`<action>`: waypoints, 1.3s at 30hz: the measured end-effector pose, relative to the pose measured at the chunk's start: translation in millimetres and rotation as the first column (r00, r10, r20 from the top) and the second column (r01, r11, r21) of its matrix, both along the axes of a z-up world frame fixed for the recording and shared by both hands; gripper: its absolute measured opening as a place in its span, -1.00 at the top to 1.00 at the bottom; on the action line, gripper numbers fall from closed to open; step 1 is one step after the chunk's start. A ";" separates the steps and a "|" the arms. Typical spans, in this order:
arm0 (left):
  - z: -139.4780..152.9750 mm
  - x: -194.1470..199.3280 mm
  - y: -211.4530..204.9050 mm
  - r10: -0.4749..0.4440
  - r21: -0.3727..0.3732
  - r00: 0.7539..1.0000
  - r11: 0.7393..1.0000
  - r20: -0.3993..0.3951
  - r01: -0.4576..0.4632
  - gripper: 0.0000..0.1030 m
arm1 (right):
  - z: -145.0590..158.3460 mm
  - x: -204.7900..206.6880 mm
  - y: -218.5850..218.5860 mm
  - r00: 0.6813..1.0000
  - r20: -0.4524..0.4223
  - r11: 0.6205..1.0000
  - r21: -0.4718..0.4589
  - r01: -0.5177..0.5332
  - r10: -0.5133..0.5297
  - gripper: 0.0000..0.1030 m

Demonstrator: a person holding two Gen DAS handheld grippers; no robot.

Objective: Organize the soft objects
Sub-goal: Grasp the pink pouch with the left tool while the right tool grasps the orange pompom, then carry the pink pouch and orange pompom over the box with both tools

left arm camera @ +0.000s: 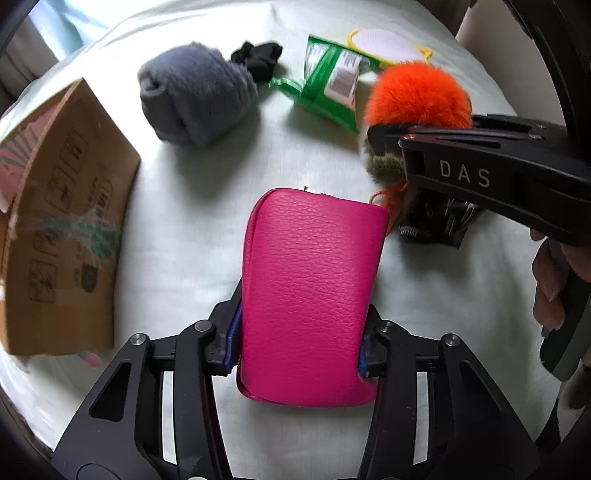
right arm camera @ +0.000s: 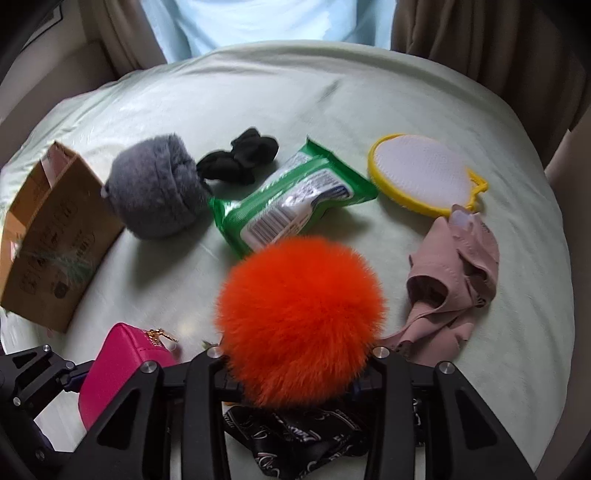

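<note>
Left wrist view: the cardboard box [left arm camera: 62, 221] stands at left on the bed [left arm camera: 184, 221]; carry the pink pouch [left arm camera: 310, 291], clamped in the left gripper [left arm camera: 299, 350], over its rim before releasing. The right gripper [right arm camera: 291, 373] seemingly grips the orange pompom [right arm camera: 299, 314]; squeeze gently.

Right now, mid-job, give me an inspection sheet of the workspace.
Surface: pale green bedsheet, lightly wrinkled.
Job's things: pink leather pouch in the left gripper; orange pompom in the right gripper; cardboard box at the left.
Clutter: grey rolled fleece, black scrunchie, green wipes pack, yellow-rimmed mesh pad, dusty-pink garment, black printed cloth.
Grippers: both shut on their loads.
Cables: nothing seen.
Surroundings: brown curtains.
</note>
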State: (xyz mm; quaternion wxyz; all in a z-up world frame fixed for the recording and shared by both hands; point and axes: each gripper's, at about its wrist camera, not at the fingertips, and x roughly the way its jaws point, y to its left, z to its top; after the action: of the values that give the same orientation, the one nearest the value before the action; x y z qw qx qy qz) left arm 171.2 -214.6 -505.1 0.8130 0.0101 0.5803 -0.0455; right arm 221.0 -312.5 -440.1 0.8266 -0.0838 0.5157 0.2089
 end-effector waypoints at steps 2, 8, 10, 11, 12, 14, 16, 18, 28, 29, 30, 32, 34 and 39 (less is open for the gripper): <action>7.0 2.2 1.8 -0.008 0.008 1.000 1.000 0.011 0.008 0.22 | 9.6 -1.6 -0.6 1.000 0.009 1.000 0.010 0.011 -0.011 0.32; 47.7 0.7 8.0 -0.023 0.008 0.998 1.000 0.055 0.023 0.23 | 56.6 -9.0 -0.3 0.996 0.072 0.998 0.045 0.049 -0.052 0.33; 66.0 0.8 11.0 -0.026 0.002 0.997 1.000 0.076 0.026 0.23 | 75.3 -14.0 -0.7 0.993 0.089 0.996 0.061 0.071 -0.076 0.33; 76.1 0.1 13.7 -0.025 -0.004 0.996 1.000 0.086 0.025 0.23 | 86.6 -16.1 -1.5 0.991 0.099 0.994 0.072 0.084 -0.091 0.33; 87.0 -0.6 16.6 -0.023 -0.009 0.995 1.000 0.097 0.024 0.23 | 96.0 -18.0 -1.9 0.989 0.105 0.992 0.081 0.095 -0.104 0.33; 106.3 -5.0 20.3 -0.018 -0.019 0.993 1.000 0.117 0.020 0.23 | 118.0 -22.9 -0.2 0.984 0.121 0.988 0.094 0.121 -0.132 0.33; 130.4 -8.3 29.6 -0.007 -0.041 0.991 0.999 0.135 0.013 0.23 | 140.2 -29.5 1.9 0.979 0.138 0.985 0.098 0.139 -0.151 0.33; 150.2 -15.6 34.1 0.002 -0.058 0.988 0.998 0.155 0.007 0.23 | 163.0 -35.2 5.7 0.974 0.152 0.982 0.103 0.156 -0.170 0.33; 261.7 -19.1 138.4 0.025 -0.126 0.968 0.992 0.248 0.007 0.23 | 274.0 -74.9 72.9 0.935 0.217 0.960 0.091 0.266 -0.280 0.33; 268.3 -17.9 149.3 0.026 -0.123 0.968 0.992 0.251 0.006 0.23 | 280.7 -77.1 84.6 0.931 0.212 0.954 0.097 0.282 -0.297 0.33; 275.8 -17.6 162.7 0.024 -0.117 0.967 0.993 0.254 0.006 0.23 | 285.3 -79.7 93.2 0.927 0.211 0.950 0.105 0.293 -0.309 0.33; 288.3 -20.0 192.0 0.019 -0.094 0.964 0.996 0.265 0.006 0.23 | 295.3 -83.5 118.0 0.920 0.210 0.943 0.118 0.312 -0.331 0.33; 291.9 -14.2 220.0 0.008 -0.051 0.965 0.999 0.261 0.005 0.23 | 298.2 -84.7 143.3 0.914 0.202 0.935 0.131 0.330 -0.351 0.33; 293.0 1.1 292.6 0.016 -0.016 0.975 1.000 0.222 -0.013 0.23 | 283.9 -81.5 208.7 0.915 0.140 0.921 0.156 0.357 -0.378 0.33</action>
State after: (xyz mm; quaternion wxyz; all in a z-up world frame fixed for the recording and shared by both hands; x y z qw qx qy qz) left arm 172.3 78.0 -212.1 0.8732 0.0051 0.4856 -0.0424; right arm 139.4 -103.8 -156.3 0.8952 0.0504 0.4365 0.0743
